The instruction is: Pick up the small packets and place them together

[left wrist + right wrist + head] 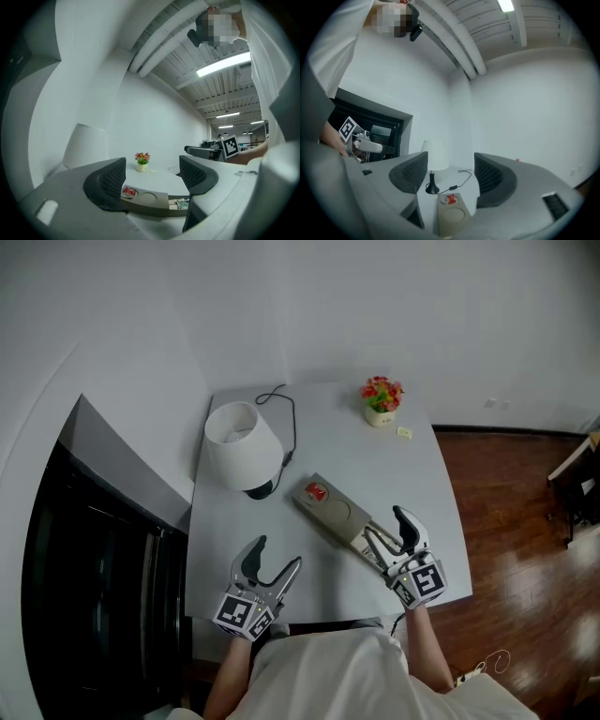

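A beige tray point(335, 512) lies slantwise on the white table point(412, 484). A red packet point(316, 491) sits in its far round recess, and pale packets point(372, 542) lie in its near end. My right gripper point(390, 534) is open and straddles that near end; in the right gripper view the tray point(452, 216) and the red packet point(450, 199) show between the jaws with gaps on both sides. My left gripper point(277, 557) hangs open and empty over the table's front left, pointing at the tray point(150, 201), whose red packet point(129, 191) and greenish packets point(181, 204) show.
A white lamp point(242, 446) with a black cable point(286, 413) stands at the back left. A small flower pot point(382, 399) and a yellowish scrap point(404, 432) sit at the back right. A black cabinet point(84, 587) lies left, wooden floor point(511, 512) right.
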`<state>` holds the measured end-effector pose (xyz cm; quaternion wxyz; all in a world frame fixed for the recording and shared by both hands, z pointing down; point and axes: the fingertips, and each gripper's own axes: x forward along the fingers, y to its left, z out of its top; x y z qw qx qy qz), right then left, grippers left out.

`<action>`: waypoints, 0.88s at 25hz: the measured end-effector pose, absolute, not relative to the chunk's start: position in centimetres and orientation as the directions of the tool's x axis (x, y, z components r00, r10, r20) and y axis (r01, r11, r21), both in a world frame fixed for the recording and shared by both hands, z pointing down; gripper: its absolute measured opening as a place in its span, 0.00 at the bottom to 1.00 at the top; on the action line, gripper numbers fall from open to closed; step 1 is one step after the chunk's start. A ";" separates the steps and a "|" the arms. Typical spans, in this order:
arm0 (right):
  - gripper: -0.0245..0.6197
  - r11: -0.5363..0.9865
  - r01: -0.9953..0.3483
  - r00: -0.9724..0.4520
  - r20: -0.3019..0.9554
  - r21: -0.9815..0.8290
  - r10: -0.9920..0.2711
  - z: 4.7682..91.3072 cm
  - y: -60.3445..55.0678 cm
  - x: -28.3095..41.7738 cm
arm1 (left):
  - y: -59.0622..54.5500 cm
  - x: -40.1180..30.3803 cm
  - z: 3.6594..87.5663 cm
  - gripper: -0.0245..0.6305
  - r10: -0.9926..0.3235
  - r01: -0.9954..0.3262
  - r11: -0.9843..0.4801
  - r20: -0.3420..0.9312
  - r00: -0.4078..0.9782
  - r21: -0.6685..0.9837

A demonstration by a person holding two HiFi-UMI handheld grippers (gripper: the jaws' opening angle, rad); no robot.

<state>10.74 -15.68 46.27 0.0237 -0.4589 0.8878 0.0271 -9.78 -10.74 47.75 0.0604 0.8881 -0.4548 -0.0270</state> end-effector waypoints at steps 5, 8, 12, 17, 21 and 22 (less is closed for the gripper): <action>0.54 0.596 -0.802 -0.597 -0.017 0.037 -0.802 47.5 -14.9 10.8 | -10.8 -9.1 47.5 0.57 -0.799 -0.789 -0.597 -0.015 0.601 0.143; 0.54 0.610 -0.792 -0.610 0.003 0.031 -0.792 48.0 -14.6 10.8 | -10.9 -8.7 47.7 0.57 -0.798 -0.789 -0.596 -0.004 0.602 0.151; 0.54 0.611 -0.791 -0.611 0.010 0.035 -0.792 48.2 -14.5 10.9 | -11.1 -8.2 48.8 0.55 -0.793 -0.794 -0.598 0.058 0.606 0.112; 0.53 0.617 -0.784 -0.615 0.061 0.059 -0.787 48.9 -14.4 11.9 | -11.3 -7.4 49.1 0.55 -0.778 -0.778 -0.615 0.058 0.625 0.130; 0.47 0.689 -0.723 -0.668 0.211 0.040 -0.713 52.5 -14.0 13.4 | -11.4 -6.3 50.1 0.55 -0.753 -0.757 -0.639 0.087 0.652 0.138; 0.47 0.714 -0.699 -0.682 0.269 0.034 -0.680 53.8 -13.8 13.8 | -11.4 -6.0 50.3 0.55 -0.745 -0.750 -0.648 0.095 0.661 0.134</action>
